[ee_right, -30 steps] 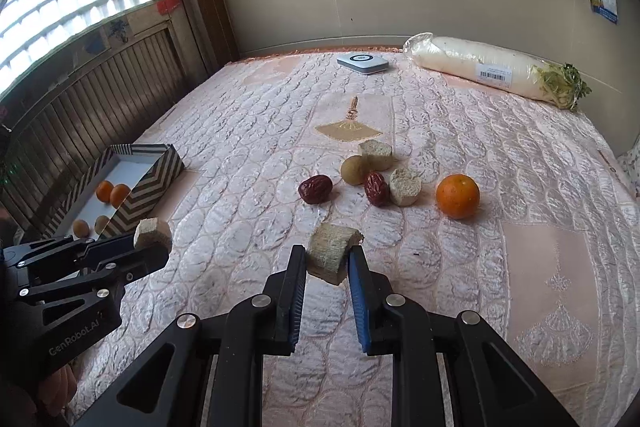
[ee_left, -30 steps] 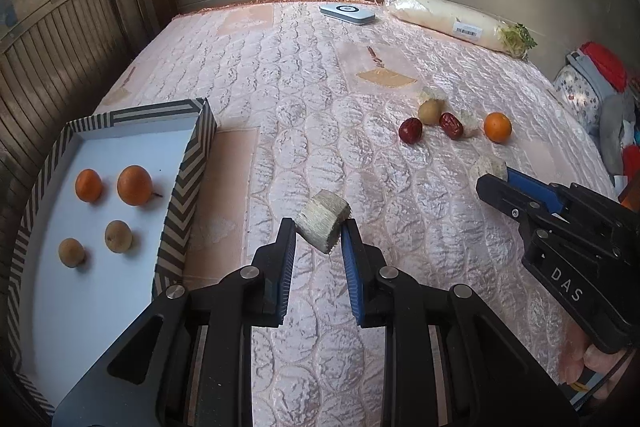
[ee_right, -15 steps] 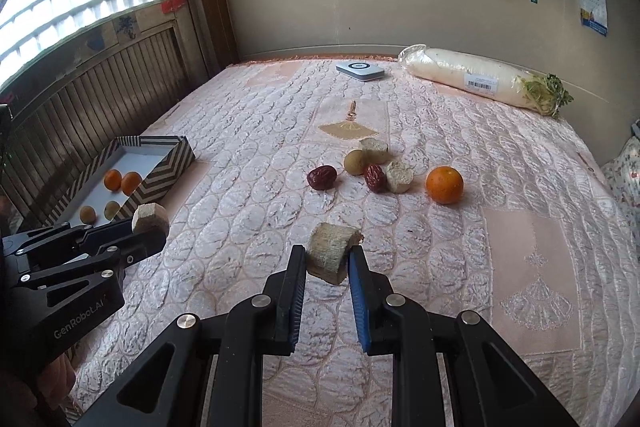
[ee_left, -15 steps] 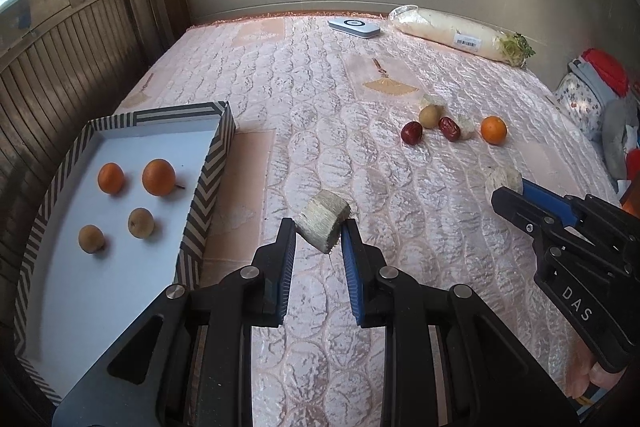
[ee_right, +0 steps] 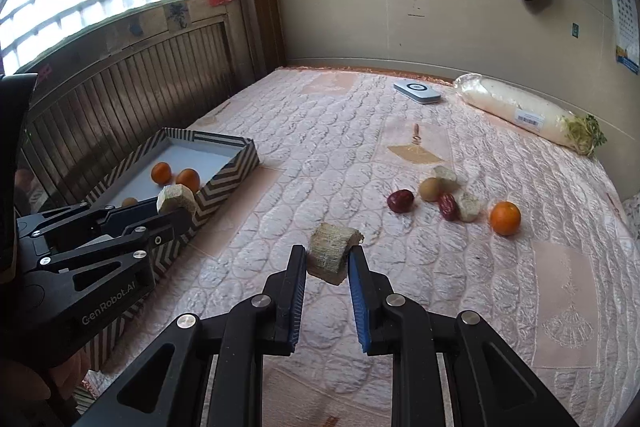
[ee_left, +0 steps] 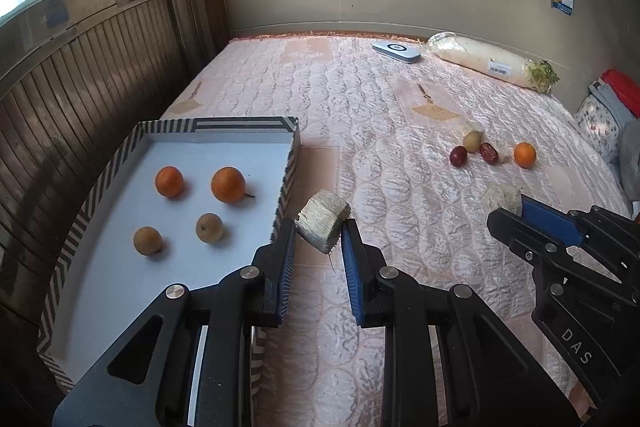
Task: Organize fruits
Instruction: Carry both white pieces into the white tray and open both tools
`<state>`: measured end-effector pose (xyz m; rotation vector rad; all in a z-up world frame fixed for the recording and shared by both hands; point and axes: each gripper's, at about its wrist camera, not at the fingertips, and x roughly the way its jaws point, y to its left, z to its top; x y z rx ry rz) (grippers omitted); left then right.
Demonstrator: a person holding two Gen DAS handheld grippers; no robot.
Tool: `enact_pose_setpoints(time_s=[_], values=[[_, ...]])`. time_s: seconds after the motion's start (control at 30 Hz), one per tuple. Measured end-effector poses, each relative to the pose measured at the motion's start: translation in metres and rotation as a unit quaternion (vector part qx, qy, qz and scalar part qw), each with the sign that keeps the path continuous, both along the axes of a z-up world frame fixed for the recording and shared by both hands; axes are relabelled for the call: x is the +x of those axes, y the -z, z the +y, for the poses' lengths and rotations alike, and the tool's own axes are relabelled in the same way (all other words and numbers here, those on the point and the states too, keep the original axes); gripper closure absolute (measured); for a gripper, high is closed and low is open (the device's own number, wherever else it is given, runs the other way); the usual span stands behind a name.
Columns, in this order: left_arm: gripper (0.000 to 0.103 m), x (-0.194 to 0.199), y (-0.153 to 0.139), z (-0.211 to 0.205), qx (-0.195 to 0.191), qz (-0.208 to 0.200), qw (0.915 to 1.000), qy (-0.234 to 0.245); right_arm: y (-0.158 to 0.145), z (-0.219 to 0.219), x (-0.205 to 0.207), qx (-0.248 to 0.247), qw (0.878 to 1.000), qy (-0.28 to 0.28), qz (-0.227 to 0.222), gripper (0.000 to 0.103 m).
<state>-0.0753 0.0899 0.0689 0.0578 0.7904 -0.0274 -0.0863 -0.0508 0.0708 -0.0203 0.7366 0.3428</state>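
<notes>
— While we carry a pale cut chunk in each gripper, what lies furthest left for us?

— We see the striped tray [ee_left: 285, 183] at the left, with two oranges [ee_left: 228, 184] and two brown round fruits [ee_left: 209, 227] already on its white floor. Our left gripper [ee_left: 318, 241] has its fingers clamped on the left chunk [ee_left: 323, 214], and from the left wrist view that chunk hangs just beside the tray's near right wall, not yet over the floor as far as we can tell.

— So which hand is nearer the tray?

— We judge the left one, clearly. The right wrist view shows it close against the tray's near corner, its chunk [ee_right: 176, 199] in front of the striped wall. Our right gripper [ee_right: 327, 267] is clamped on the right chunk [ee_right: 332, 254] over open quilt [ee_right: 320, 131], well apart from the tray, which lies to its left.

— And what waits further right?

— We see the loose group on the quilt: a red date [ee_right: 401, 201], a brown fruit [ee_right: 430, 189], a second date [ee_right: 449, 207], two more pale chunks [ee_right: 468, 206] and an orange [ee_right: 505, 218] at the far right.

— How do the held chunks sit?

— We see each gripped across its sides, cut face tilted up, so we would expect a leftward carry then a release
</notes>
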Motion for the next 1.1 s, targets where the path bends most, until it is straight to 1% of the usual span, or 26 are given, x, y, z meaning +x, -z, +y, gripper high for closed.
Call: enact_pose_setpoints(time_s=[0.43,0.73,0.87,0.93,1.1], values=[[0.080,-0.001,0.003,0.072,0.000,-0.003,0.9976,-0.070,-0.010,0.079,0.008,-0.007,0.997,-0.080,-0.011,0.083],[0.080,-0.002,0.016,0.123,-0.015,0.017,0.9926,-0.119,-0.004,0.127,0.012,0.001,0.990,-0.142,0.002,0.083],[0.080,-0.003,0.022,0.138,-0.019,0.028,0.9907,-0.132,0.001,0.144,0.013,-0.006,0.987,-0.158,0.008,0.083],[0.080,-0.002,0.025,0.141,-0.012,0.033,0.9902,-0.135,0.003,0.153,0.014,-0.011,0.986,-0.168,0.010,0.083],[0.080,0.000,0.029,0.146,-0.014,0.047,0.9898,-0.133,0.012,0.173,0.016,-0.031,0.981,-0.188,0.020,0.083]])
